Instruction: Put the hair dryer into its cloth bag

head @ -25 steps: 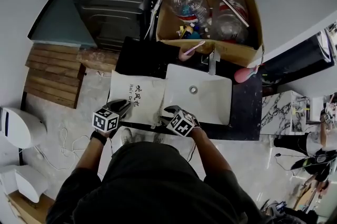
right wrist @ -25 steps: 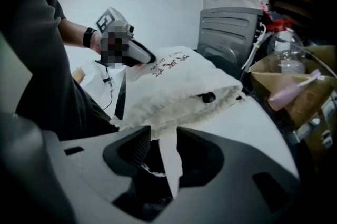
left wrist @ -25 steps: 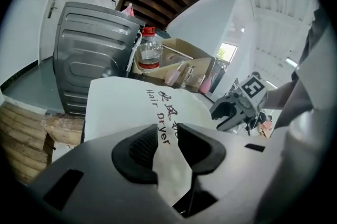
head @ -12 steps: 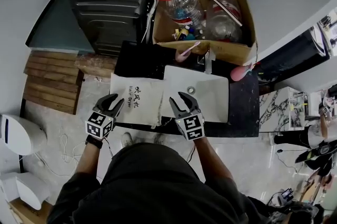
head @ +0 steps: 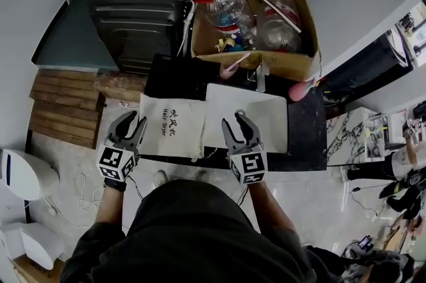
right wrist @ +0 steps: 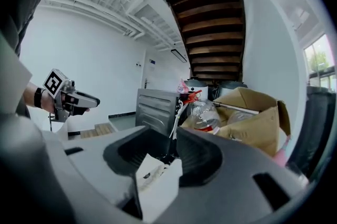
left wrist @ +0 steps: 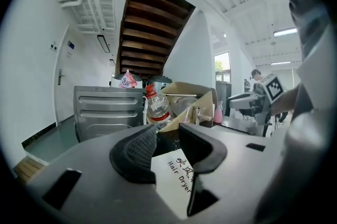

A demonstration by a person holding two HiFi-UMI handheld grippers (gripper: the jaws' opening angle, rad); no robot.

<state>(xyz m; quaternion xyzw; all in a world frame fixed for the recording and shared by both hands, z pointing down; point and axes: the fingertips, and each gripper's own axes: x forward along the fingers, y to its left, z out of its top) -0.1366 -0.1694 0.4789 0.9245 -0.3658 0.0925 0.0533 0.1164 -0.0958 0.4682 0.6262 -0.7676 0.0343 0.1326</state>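
Observation:
The white cloth bag (head: pixel 174 134), printed "Hair Dryer", lies flat on the dark counter, left of a white basin (head: pixel 256 132). I cannot make out the hair dryer; a black shape (head: pixel 181 75) lies behind the bag. My left gripper (head: pixel 132 119) hovers just left of the bag, open, its jaws having just been opening with nothing between them. My right gripper (head: pixel 234 119) hangs over the basin's near left part, open and empty. In the left gripper view the bag (left wrist: pixel 176 175) shows beyond the jaws of the left gripper (left wrist: pixel 167 136). The right gripper (right wrist: pixel 171 149) looks over a white surface.
A cardboard box (head: pixel 293 62) with plastic bottles stands behind the basin, and a grey metal cabinet (head: pixel 143 22) to its left. A pink bottle (head: pixel 298 90) stands right of the basin. Wooden slats (head: pixel 66 92) lie on the floor at the left.
Both grippers have risen from the counter's near edge and swung up until their jaws point forward. The left one has drifted left, off the bag's corner.

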